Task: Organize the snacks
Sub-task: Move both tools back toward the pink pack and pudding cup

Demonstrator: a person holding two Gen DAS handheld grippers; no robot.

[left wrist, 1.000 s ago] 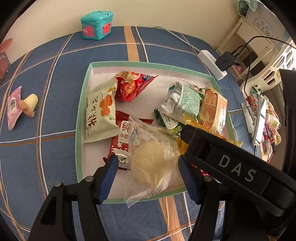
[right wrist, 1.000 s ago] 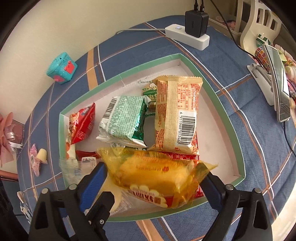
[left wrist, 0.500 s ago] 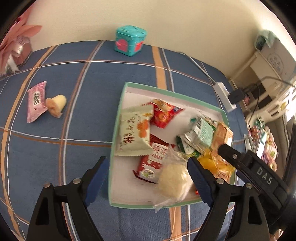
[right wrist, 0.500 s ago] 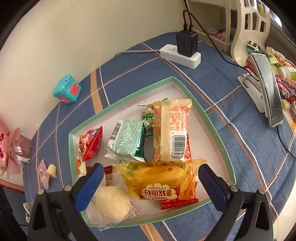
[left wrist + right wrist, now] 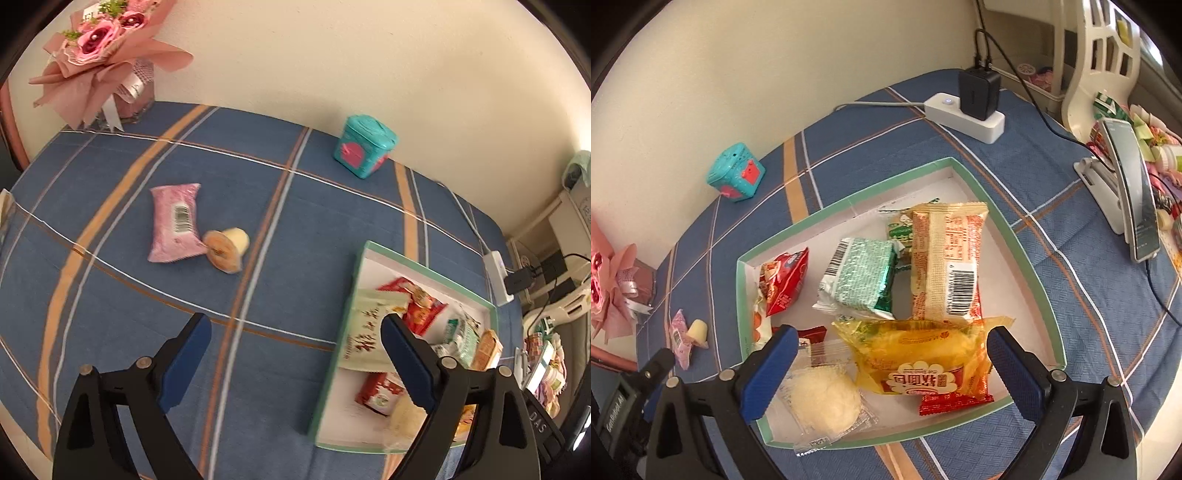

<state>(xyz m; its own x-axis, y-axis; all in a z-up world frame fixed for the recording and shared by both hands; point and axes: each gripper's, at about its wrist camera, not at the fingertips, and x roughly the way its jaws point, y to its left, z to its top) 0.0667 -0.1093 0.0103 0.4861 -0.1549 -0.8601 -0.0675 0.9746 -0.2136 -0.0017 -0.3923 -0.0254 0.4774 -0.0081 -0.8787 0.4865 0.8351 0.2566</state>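
Note:
A green-rimmed white tray (image 5: 982, 192) holds several snacks: a yellow cake pack (image 5: 919, 360), a round white bun in clear wrap (image 5: 823, 400), an orange-beige pack (image 5: 945, 262), a green pack (image 5: 860, 277) and a red pack (image 5: 785, 282). The tray also shows in the left wrist view (image 5: 356, 291). A pink packet (image 5: 173, 223) and a small jelly cup (image 5: 227, 249) lie on the blue cloth left of the tray. My left gripper (image 5: 291, 363) is open and empty above the cloth. My right gripper (image 5: 890, 373) is open and empty above the tray's near side.
A teal toy box (image 5: 364, 151) stands by the wall. A pink bouquet (image 5: 99, 55) is at the back left. A white power strip with a black charger (image 5: 971, 110) and a phone on a stand (image 5: 1130, 188) sit to the right.
Both grippers let go of their snacks in the tray and pulled back. The left gripper has swung left toward the pink packet and jelly cup. The right gripper rose a little.

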